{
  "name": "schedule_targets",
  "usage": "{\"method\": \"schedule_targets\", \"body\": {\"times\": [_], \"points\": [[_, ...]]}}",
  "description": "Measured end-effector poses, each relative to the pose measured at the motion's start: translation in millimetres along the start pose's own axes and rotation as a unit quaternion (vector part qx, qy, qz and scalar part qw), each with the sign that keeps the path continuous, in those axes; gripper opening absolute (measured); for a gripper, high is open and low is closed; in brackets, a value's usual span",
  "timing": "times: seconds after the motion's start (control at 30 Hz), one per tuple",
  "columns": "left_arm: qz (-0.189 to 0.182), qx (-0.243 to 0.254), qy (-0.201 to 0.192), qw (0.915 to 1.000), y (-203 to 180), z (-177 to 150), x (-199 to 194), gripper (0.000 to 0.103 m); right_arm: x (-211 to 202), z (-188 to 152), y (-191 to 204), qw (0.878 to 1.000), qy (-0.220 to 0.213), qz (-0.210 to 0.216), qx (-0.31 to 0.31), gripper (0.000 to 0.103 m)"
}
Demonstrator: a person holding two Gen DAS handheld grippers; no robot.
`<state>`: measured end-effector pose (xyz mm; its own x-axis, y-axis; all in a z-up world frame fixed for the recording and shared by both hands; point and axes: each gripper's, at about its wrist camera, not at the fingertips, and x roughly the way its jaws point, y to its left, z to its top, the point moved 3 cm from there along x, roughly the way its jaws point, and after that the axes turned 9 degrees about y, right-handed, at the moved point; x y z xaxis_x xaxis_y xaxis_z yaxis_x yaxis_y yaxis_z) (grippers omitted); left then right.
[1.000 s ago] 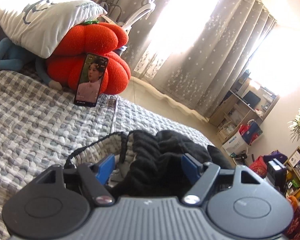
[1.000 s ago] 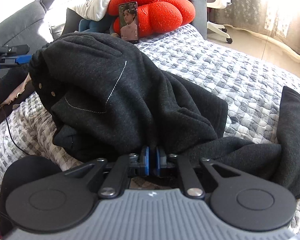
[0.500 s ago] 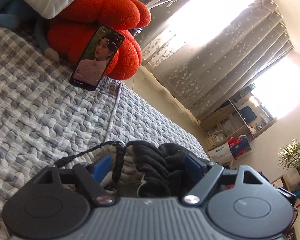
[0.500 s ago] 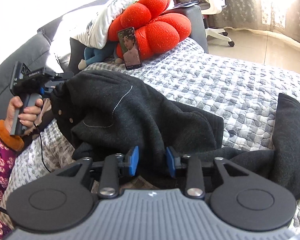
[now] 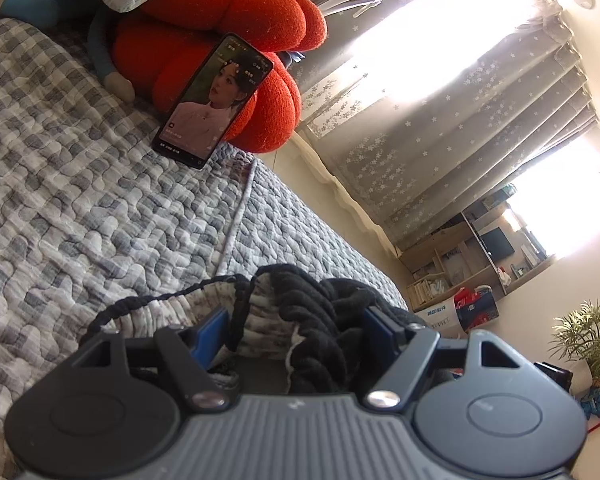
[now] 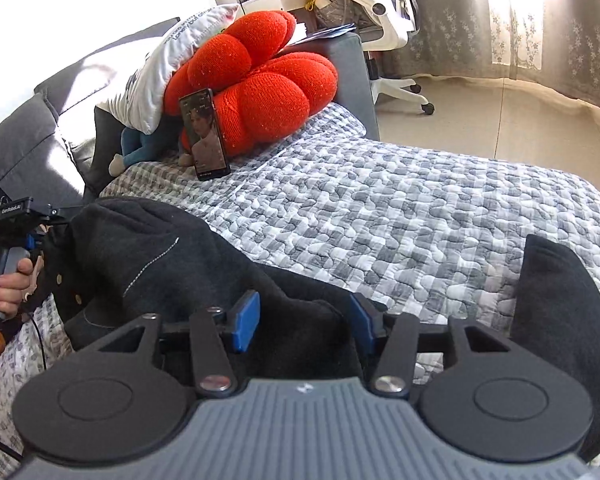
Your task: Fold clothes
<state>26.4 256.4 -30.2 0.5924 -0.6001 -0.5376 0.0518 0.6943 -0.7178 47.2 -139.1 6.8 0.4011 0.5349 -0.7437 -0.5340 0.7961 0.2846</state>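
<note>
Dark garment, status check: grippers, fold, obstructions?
Right gripper opening, cloth between pads. Left gripper closing around bunched waistband. Dark garment heaped on quilt, unfolded. Phone clear.

The right gripper [image 6: 304, 322], clamped shut a second ago, is opening around the dark garment [image 6: 172, 264]. The left gripper [image 5: 296, 334] has lowered and rolled, closing slightly.

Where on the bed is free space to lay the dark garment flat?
The checked quilt lies bare between the phone leaning on the orange cushion and the dark garment. It is crowded near the left claw, where the garment bunches, and by the pillow.
</note>
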Motion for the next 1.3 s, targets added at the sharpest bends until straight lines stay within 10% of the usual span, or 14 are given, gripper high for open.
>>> {"method": "schedule_targets", "body": {"times": [0.2, 0.47, 0.57, 1.03, 1.3], "points": [[0.007, 0.021, -0.026, 0.9994, -7, -2, -4, 0.065, 3, -8, 7, 1.0, -0.001, 0.008, -0.006, 0.023], [0.022, 0.08, -0.032, 0.9961, -20, -25, -10, 0.02, -35, -14, 9, 0.998, -0.055, -0.015, -0.008, 0.015], [0.02, 0.113, -0.031, 0.9929, -29, -38, -14, 0.02, -48, -18, 10, 0.997, -0.072, -0.018, -0.007, 0.015], [0.033, 0.157, -0.039, 0.9863, -37, -23, -46, 0.08, -71, -49, 29, 0.995, -0.073, -0.048, -0.046, 0.015], [0.037, 0.129, 0.016, 0.9908, -38, 32, 20, 0.086, -70, -52, 29, 0.996, -0.071, -0.048, -0.034, 0.015]]}}
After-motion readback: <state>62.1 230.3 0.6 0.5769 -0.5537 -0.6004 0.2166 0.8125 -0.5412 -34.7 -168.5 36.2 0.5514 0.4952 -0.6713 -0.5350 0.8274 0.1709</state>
